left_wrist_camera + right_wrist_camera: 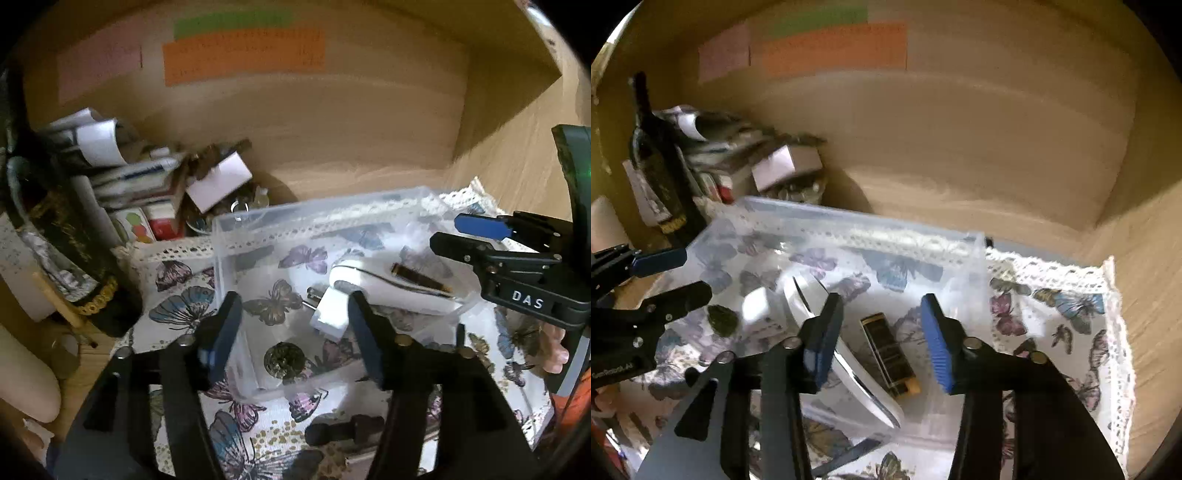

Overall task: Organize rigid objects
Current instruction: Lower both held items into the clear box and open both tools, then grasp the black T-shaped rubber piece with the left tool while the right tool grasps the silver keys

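Observation:
A clear plastic bin (236,229) stands on a butterfly cloth (177,280). In it lie a white plug adapter (330,314), a white oval object (373,282), a dark gold-trimmed bar (417,275) and a dark round piece (283,360). My left gripper (291,325) is open over the bin, its jaws either side of the adapter. My right gripper (882,332) is open above the dark bar (890,354), beside the white object (849,365). The bin's rim (975,243) shows in the right wrist view. The right gripper also shows in the left wrist view (461,236).
A dark bottle (70,236) stands at the left, with stacked boxes and papers (147,184) behind. A dark dumbbell-shaped piece (343,428) lies on the cloth in front of the bin. Wooden shelf walls (332,129) close the back and right.

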`<move>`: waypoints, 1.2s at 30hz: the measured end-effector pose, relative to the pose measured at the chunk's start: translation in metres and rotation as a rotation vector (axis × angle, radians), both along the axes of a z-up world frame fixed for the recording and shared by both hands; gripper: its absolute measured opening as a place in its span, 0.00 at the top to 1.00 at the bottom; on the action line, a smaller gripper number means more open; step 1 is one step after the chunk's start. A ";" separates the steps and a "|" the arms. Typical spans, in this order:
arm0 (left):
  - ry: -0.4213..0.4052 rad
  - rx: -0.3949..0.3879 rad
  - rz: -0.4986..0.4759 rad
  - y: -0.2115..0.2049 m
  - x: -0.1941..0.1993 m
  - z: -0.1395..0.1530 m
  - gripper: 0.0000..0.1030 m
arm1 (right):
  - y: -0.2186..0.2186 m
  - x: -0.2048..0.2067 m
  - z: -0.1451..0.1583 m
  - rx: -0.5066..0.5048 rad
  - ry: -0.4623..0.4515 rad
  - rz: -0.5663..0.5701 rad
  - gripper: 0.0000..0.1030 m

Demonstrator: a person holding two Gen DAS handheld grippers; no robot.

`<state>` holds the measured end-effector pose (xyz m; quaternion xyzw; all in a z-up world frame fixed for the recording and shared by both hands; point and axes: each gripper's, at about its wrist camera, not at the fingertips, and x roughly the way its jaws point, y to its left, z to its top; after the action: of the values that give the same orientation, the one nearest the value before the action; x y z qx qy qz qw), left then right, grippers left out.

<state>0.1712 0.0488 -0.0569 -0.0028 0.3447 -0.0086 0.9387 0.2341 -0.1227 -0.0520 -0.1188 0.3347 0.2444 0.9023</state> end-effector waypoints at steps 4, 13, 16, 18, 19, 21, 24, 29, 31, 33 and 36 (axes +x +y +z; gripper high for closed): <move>-0.044 0.009 -0.001 -0.003 -0.018 0.012 0.19 | -0.008 -0.019 0.015 0.016 -0.050 0.009 0.46; -0.009 0.024 -0.033 -0.010 -0.046 -0.002 0.13 | -0.036 -0.056 0.019 0.050 -0.082 -0.005 0.32; 0.051 0.008 -0.044 -0.012 -0.048 -0.019 0.13 | -0.042 -0.061 0.006 0.048 -0.040 -0.016 0.32; 0.104 -0.002 -0.051 -0.014 -0.046 -0.032 0.13 | -0.046 -0.065 -0.006 0.040 -0.006 -0.019 0.32; 0.129 -0.005 -0.054 -0.016 -0.045 -0.038 0.13 | -0.047 -0.067 -0.012 0.036 0.011 -0.020 0.32; 0.164 -0.001 -0.058 -0.019 -0.044 -0.049 0.13 | -0.049 -0.071 -0.023 0.025 0.041 -0.023 0.32; 0.207 0.007 -0.071 -0.027 -0.043 -0.061 0.13 | -0.051 -0.075 -0.038 0.019 0.087 -0.018 0.32; 0.259 0.004 -0.094 -0.035 -0.038 -0.072 0.10 | -0.049 -0.079 -0.062 -0.009 0.159 0.004 0.32; 0.277 -0.003 -0.092 -0.035 -0.035 -0.076 0.10 | -0.046 -0.078 -0.069 -0.015 0.186 0.012 0.32; 0.292 -0.005 -0.085 -0.034 -0.031 -0.081 0.10 | -0.042 -0.078 -0.073 -0.027 0.204 0.019 0.32; 0.282 0.011 -0.087 -0.036 -0.030 -0.082 0.10 | -0.035 -0.078 -0.079 -0.065 0.221 0.033 0.33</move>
<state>0.1414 0.0126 -0.1388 0.0162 0.4732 -0.0467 0.8796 0.1563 -0.1572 -0.1306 -0.1255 0.4380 0.2598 0.8514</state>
